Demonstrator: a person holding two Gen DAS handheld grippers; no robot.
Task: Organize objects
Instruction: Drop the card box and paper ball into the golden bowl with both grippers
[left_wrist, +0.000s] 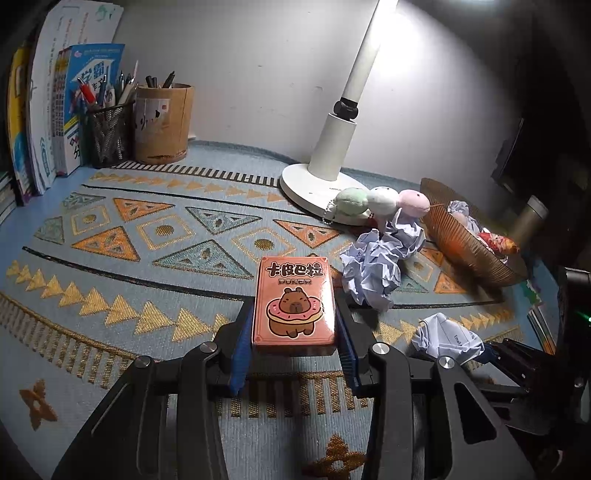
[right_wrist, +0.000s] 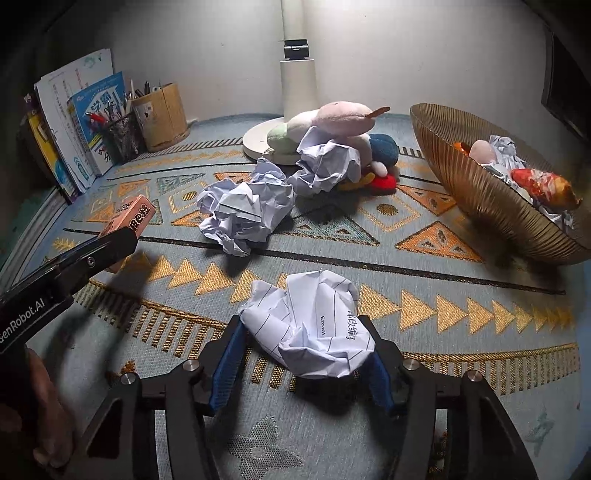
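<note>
Two grippers: both in play, each with something between its blue fingers.
Left gripper (left_wrist: 293, 328): fingers pinching the pink card box (left_wrist: 294, 301) by its long sides, capybara-in-a-donut print facing up, box lifted off the patterned tabletop (left_wrist: 110, 280).
Right gripper (right_wrist: 306, 354): fingers part spread around a crumpled lined paper ball (right_wrist: 314, 328); the pad at 3 o'clock looks like it touches the paper, the one at 9 o'clock I honestly can't tell, so no firm pinch that I can see.
Lined paper ball: sitting on the tabletop, 6 o'clock in the right wrist view.
More crumpled paper (right_wrist: 245, 212): bigger wads near the middle of that view, toward 12 o'clock from the lined ball.
Plush toys (right_wrist: 332, 122): piled at 12 o'clock, against the white lamp base (right_wrist: 258, 144).
Ribbed basket (right_wrist: 491, 214): at 2 o'clock, tilted, with paper and a snack wrapper inside.
Pen holders (left_wrist: 140, 122): mesh cup and wooden cup at 10 o'clock in the left wrist view, books (left_wrist: 55, 110) just beside them.
</note>
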